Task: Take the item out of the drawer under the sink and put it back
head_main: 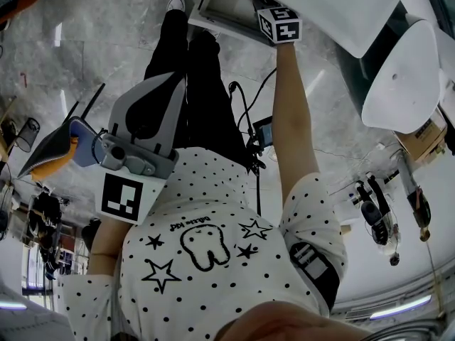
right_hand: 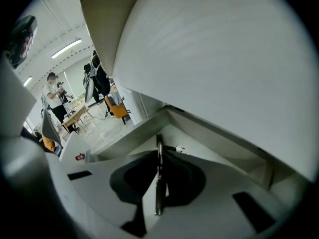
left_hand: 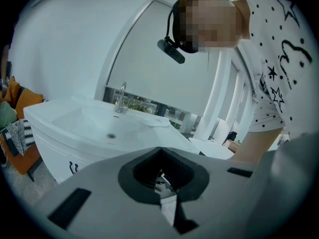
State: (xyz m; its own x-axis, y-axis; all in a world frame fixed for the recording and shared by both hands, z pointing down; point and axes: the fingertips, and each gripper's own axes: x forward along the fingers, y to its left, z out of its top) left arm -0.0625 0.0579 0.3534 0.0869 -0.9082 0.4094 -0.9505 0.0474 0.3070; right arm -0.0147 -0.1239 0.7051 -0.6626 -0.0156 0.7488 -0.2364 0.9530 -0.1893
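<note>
Open-plan workroom or laboratory containing a bathroom mock-up. A white washbasin (left_hand: 84, 121) with a chrome tap (left_hand: 121, 97) sits on a free-standing white vanity cabinet (left_hand: 50, 153), which stands on a wide, pale marbled floor (head_main: 99, 41) in a large hall. Beyond it are a work table (right_hand: 75, 116) with people (right_hand: 52, 93) standing beside it, strip lights (right_hand: 66, 48) on a high ceiling, and a black cable (head_main: 244, 109) trailing across the floor. These mark the surroundings as a shared working space, not a household bathroom.
</note>
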